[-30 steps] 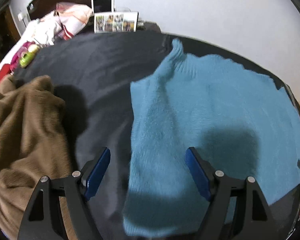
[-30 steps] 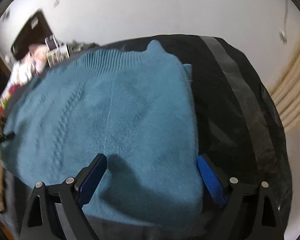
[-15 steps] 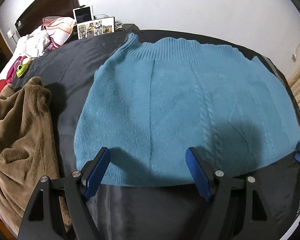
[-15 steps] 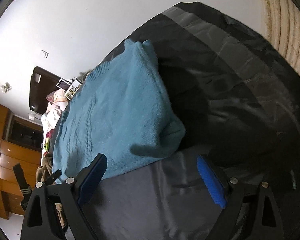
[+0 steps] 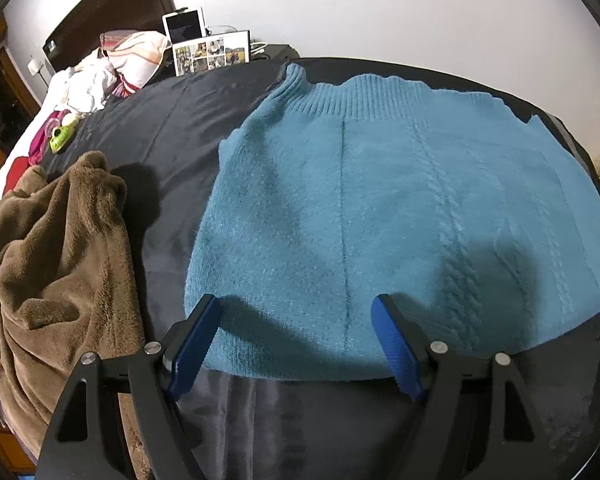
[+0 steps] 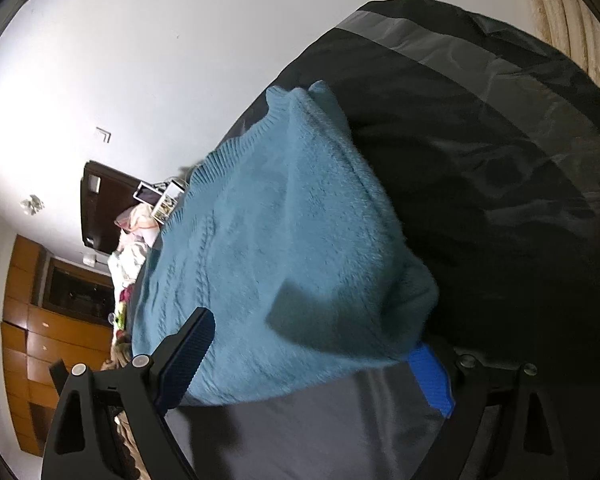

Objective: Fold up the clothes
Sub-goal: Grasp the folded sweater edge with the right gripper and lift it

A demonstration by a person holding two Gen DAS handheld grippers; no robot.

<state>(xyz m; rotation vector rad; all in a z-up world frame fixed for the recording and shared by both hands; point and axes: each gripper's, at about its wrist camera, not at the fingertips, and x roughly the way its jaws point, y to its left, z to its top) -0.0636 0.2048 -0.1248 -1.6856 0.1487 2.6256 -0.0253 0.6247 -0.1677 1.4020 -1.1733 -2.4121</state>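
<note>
A teal knit sweater lies folded flat on the dark bed cover, ribbed hem toward the far wall. My left gripper is open and empty, its jaws straddling the sweater's near edge just above it. In the right wrist view the sweater appears tilted, with its right folded corner bulging. My right gripper is open and empty at the sweater's near right corner. Its right finger sits partly under the corner's edge.
A brown fleece blanket is heaped at the left of the bed. Pillows and clothes, a photo frame and a green toy lie at the far left. A curtain hangs to the right.
Both grippers pulled back from over the sweater to its near edge. The right wrist view rolled to a tilt and moved toward the sweater's right corner. The sweater stays flat.
</note>
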